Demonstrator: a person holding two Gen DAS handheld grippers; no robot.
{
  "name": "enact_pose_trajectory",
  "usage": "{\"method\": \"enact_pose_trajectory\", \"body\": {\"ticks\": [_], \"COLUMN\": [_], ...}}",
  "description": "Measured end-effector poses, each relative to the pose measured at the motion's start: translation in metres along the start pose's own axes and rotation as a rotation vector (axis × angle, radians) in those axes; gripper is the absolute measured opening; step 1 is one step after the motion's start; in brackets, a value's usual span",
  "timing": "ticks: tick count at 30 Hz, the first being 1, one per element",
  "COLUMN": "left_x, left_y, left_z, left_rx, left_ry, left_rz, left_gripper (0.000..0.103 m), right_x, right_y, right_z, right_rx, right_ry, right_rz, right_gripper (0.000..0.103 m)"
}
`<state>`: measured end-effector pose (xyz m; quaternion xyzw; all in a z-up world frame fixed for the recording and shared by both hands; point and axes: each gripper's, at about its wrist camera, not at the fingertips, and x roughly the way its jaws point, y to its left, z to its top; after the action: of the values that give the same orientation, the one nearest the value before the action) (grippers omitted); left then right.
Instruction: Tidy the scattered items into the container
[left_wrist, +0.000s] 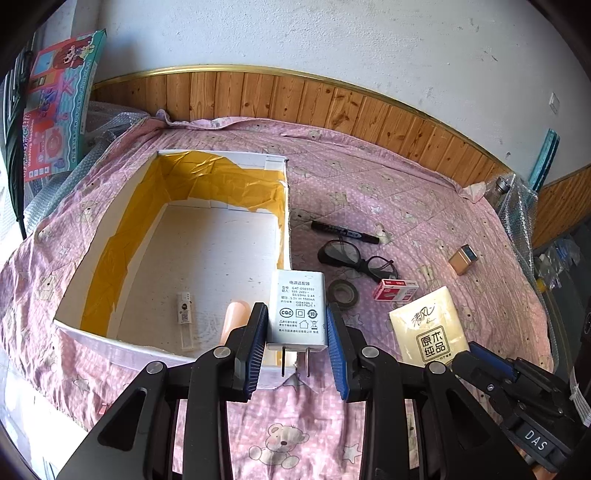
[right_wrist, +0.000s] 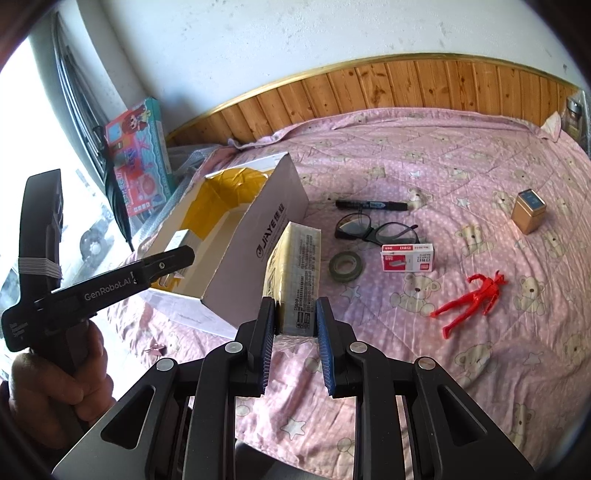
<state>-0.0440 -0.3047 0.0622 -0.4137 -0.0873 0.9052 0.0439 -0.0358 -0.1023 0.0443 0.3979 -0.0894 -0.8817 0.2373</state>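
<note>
Left gripper (left_wrist: 297, 325) clamped on a white charger (left_wrist: 297, 308), fingers pressing its two flat sides, prongs pointing down and back toward the camera. Charger hangs over the near right corner of the box (left_wrist: 173, 153), not yet past the rim by much. Box open, yellow tape lining the walls; a small white stick (left_wrist: 183, 314) and a peach cylinder (left_wrist: 233, 317) already lie on its floor. Right gripper (right_wrist: 295, 321) closed on a tissue pack (right_wrist: 295, 273), held on edge just beside the box's outer wall. On the bed (right_wrist: 461, 147): marker (right_wrist: 371, 204), glasses (right_wrist: 373, 230), tape roll (right_wrist: 346, 265), staple box (right_wrist: 406, 257), red figure (right_wrist: 471, 297), gold tin (right_wrist: 528, 210), all still outside. Best handling, as I judge it: carry the charger further left over bare floor, lower it before spreading the fingers so the prongs do not catch the rim, and keep the two grippers apart, since they work close together at this corner.
</note>
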Motion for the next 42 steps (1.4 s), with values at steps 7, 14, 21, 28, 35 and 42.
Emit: {"method": "enact_pose_trajectory", "body": {"ticks": [7, 14, 21, 28, 35, 42], "left_x": [-0.001, -0.002, -0.001, 0.001, 0.003, 0.007], "left_y": [0.017, 0.035, 0.053, 0.072, 0.094, 0.112], "left_z": [0.007, 0.017, 0.024, 0.031, 0.041, 0.053], "left_rx": [-0.021, -0.047, -0.070, -0.099, -0.125, -0.138], "left_ry": [-0.006, -0.022, -0.032, -0.039, -0.046, -0.038], "left_rz": [0.024, 0.044, 0.067, 0.088, 0.114, 0.125], "left_gripper": [0.033, 0.033, 0.033, 0.033, 0.033, 0.033], "right_x": [0.008, 0.019, 0.029, 0.040, 0.055, 0.072], "right_y": [0.014, 0.033, 0.053, 0.069, 0.081, 0.092], "right_z": [0.014, 0.028, 0.047, 0.062, 0.070, 0.080], "right_rx": [-0.035, -0.075, -0.117, -0.154, -0.178, -0.202], "right_ry": [-0.007, -0.008, -0.021, -0.024, -0.017, -0.008], "right_rz": [0.012, 0.035, 0.058, 0.084, 0.099, 0.108], "right_gripper": [0.023, 0.023, 0.023, 0.023, 0.023, 0.023]}}
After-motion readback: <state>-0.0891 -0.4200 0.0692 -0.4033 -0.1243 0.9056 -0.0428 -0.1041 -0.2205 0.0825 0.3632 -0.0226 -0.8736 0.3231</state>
